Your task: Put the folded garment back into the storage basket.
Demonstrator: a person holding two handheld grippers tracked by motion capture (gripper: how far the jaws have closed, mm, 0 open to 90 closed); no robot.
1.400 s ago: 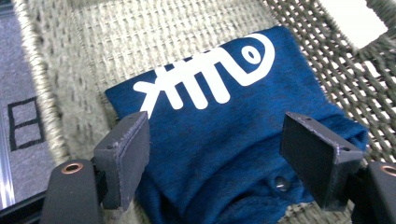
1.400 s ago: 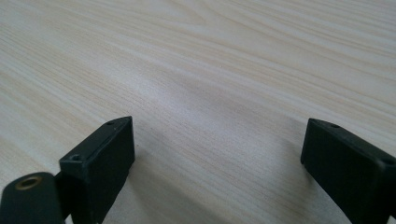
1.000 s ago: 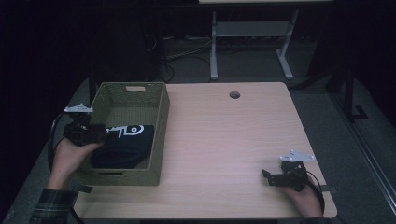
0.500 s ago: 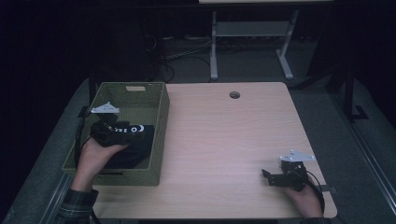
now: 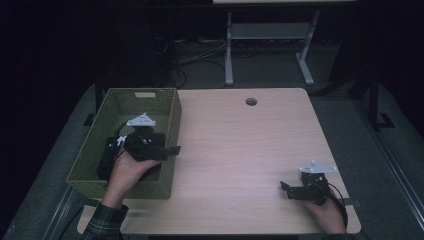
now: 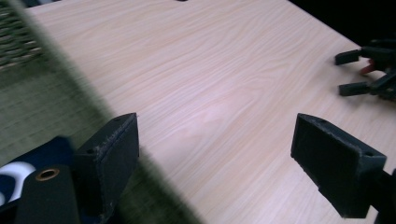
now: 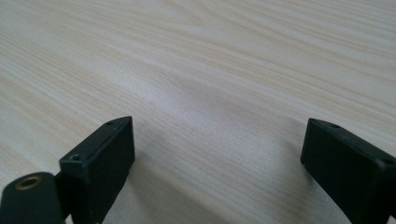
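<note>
A green woven basket (image 5: pixel 144 91) stands on the left of the wooden table (image 5: pixel 240 145), and a dark navy cloth (image 5: pixel 106 159) with white print lies inside it. My left gripper (image 5: pixel 172 149) hovers over the basket's right wall and points right, toward the table. In the left gripper view its jaws (image 6: pixel 217 127) stand wide apart, having just been opening, with nothing between them; the cloth (image 6: pixel 46 151) is at the lower left. My right gripper (image 5: pixel 285 190) rests near the table's front right corner, open and holding nothing (image 7: pixel 219 128).
A round cable hole (image 5: pixel 251 101) sits at the table's far edge. The right gripper (image 6: pixel 348 72) shows at the far right of the left gripper view. Behind the table are a white frame stand (image 5: pixel 270 35) and cables on the dark floor.
My left hand has moved right, from the basket's left side to above its right wall. The cloth stays in the basket. The right gripper has not moved.
</note>
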